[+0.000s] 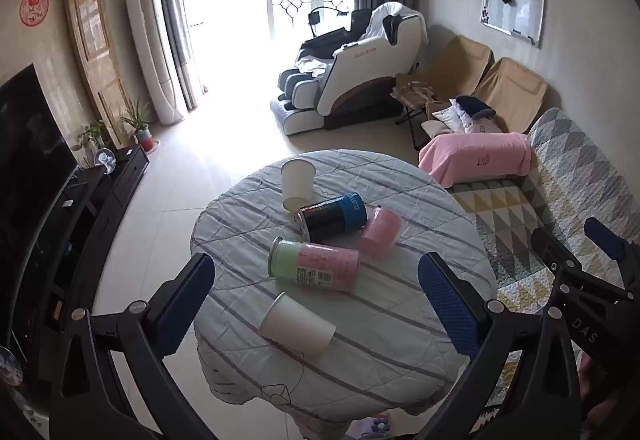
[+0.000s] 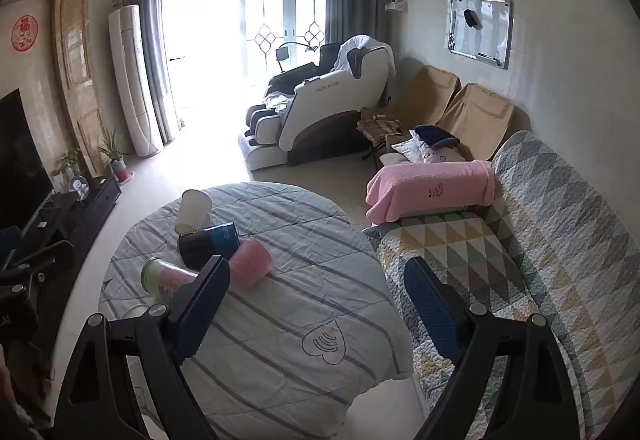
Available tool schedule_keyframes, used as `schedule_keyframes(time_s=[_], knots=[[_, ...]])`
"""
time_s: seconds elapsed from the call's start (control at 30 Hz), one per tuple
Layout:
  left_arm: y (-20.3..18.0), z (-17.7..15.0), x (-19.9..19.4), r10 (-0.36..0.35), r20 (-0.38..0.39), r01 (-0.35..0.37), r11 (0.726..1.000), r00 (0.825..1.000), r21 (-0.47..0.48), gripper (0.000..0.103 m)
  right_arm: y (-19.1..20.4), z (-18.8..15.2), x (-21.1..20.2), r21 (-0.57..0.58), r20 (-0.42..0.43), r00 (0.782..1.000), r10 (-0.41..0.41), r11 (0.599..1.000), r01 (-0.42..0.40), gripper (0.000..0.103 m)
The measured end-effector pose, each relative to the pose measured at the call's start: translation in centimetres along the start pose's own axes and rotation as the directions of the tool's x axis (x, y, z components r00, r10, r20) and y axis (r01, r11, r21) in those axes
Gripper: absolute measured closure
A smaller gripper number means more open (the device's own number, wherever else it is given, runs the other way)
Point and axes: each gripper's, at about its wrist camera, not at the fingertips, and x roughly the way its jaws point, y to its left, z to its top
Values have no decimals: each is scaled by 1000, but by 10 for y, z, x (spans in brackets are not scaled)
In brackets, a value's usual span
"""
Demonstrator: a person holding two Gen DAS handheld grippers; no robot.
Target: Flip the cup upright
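Observation:
Several cups lie on their sides on a round table [image 1: 400, 340] with a striped cloth. The nearest is a white paper cup [image 1: 297, 325]. Behind it lie a green-and-pink cup [image 1: 314, 266], a black-and-blue cup [image 1: 332, 215], a pink cup [image 1: 380, 231] and a second white paper cup [image 1: 297, 180]. My left gripper [image 1: 316, 304] is open above the table's near side, its fingers on either side of the nearest white cup, apart from it. My right gripper [image 2: 316, 304] is open and empty over the table's right edge [image 2: 384, 304]; the pink cup [image 2: 250, 267] lies left of it.
A sofa with a patterned quilt [image 1: 532, 224] and a pink towel [image 1: 476, 158] stands right of the table. A massage chair [image 1: 352, 80] is at the back. A TV and a low dark cabinet [image 1: 100, 196] line the left wall. Tiled floor surrounds the table.

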Motion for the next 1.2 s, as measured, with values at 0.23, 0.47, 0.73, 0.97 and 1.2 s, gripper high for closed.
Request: schedule_keyframes(time_s=[0.23, 0.47, 0.73, 0.97, 1.2], knots=[[0, 0, 0, -6, 9, 6, 1000, 1000, 0, 0, 0, -1, 0, -3, 5, 1000, -2, 1000, 2, 13], [-1, 7, -6, -5, 13, 5, 1000, 1000, 1, 0, 2, 2, -3, -3, 14, 1000, -2, 1000, 2, 13], [-1, 10, -11, -25, 32, 25, 1000, 999, 9, 0, -1, 5, -5, -4, 19, 1000, -1, 1000, 1, 13], [0, 7, -11, -37, 42, 36, 999, 998, 9, 0, -2, 7, -9, -4, 21, 1000, -3, 1000, 3, 13], [1, 9, -14, -36, 49, 35, 999, 998, 9, 0, -6, 10, -12, -3, 22, 1000, -10, 1000, 10, 13]])
